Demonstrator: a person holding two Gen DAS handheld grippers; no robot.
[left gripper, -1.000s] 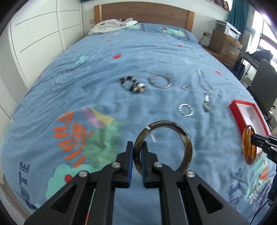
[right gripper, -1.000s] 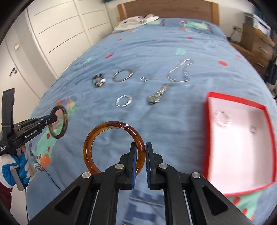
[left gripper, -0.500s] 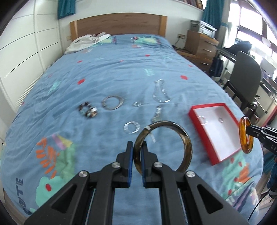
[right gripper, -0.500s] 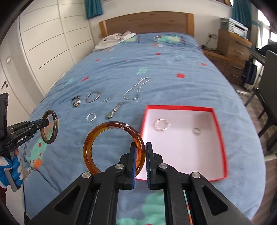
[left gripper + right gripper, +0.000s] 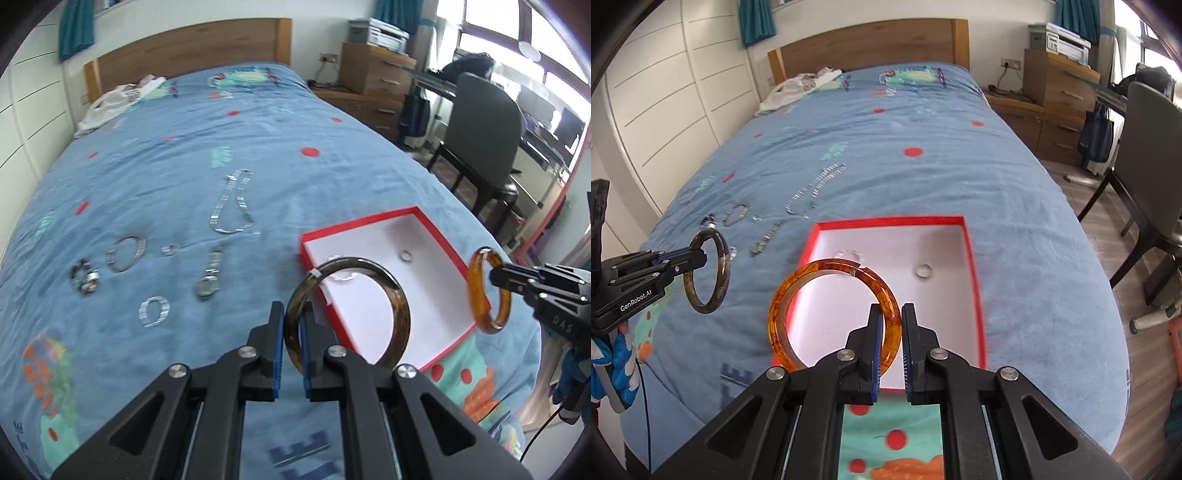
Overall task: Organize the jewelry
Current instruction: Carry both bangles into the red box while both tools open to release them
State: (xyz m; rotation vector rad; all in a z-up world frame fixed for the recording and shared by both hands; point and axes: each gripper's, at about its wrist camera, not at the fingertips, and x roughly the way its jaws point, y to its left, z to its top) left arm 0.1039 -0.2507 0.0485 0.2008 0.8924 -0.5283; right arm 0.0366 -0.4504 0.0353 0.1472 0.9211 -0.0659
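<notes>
Two grippers tilted downward above the bed (image 5: 258,122), left gripper (image 5: 293,325) fingers clamped on a dark brown bangle (image 5: 400,314), right gripper (image 5: 889,325) fingers on a glossy amber bangle (image 5: 783,295), both over the red box (image 5: 975,258).

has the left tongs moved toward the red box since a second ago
Yes. The left tongs, shut on the dark bangle, have moved right along the bed to the red box.

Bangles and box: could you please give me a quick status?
Left gripper shut on dark bangle. Right gripper shut on amber bangle. Both above red box; nothing blocking.
</notes>
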